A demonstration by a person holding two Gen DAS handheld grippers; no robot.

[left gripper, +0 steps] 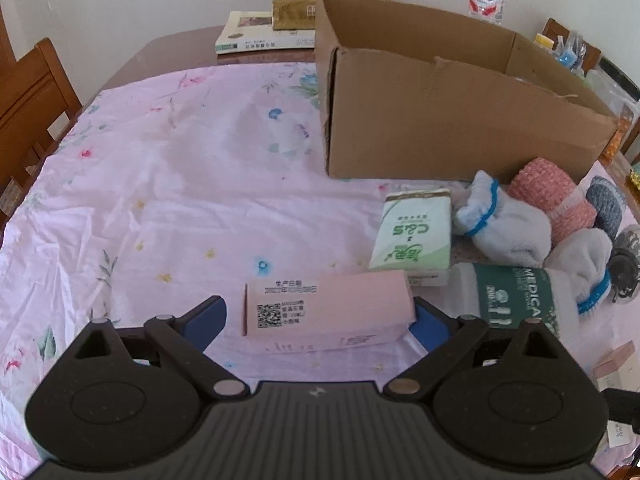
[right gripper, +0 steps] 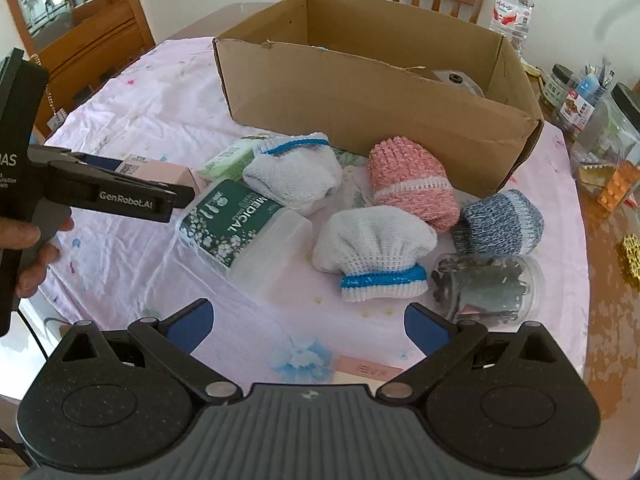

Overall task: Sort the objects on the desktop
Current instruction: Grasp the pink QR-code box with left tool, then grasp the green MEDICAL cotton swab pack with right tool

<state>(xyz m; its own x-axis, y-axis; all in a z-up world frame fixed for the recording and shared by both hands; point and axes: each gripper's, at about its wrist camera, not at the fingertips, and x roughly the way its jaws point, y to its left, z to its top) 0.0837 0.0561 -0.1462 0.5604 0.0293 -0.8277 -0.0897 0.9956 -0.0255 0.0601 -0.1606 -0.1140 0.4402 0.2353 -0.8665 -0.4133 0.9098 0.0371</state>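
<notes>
pink carton (left gripper: 328,312), brown cardboard box (left gripper: 440,128), floral cloth (left gripper: 180,184)

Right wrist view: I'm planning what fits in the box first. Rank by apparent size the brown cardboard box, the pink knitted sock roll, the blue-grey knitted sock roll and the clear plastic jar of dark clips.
1. Brown cardboard box, clearly largest.
2. Pink knitted sock roll.
3. Blue-grey knitted sock roll and clear plastic jar of dark clips look alike; unranked.

Left gripper (left gripper: 318,322): black two-finger unit with blue pads, jaws spread wide, low over the table and level. One blue pad (left gripper: 428,326) touches the end of a pink carton; the other stands clear. A bare hand (right gripper: 30,250) grips its handle.

Right gripper (right gripper: 306,326): identical unit, jaws wide apart, holding nothing.
</notes>
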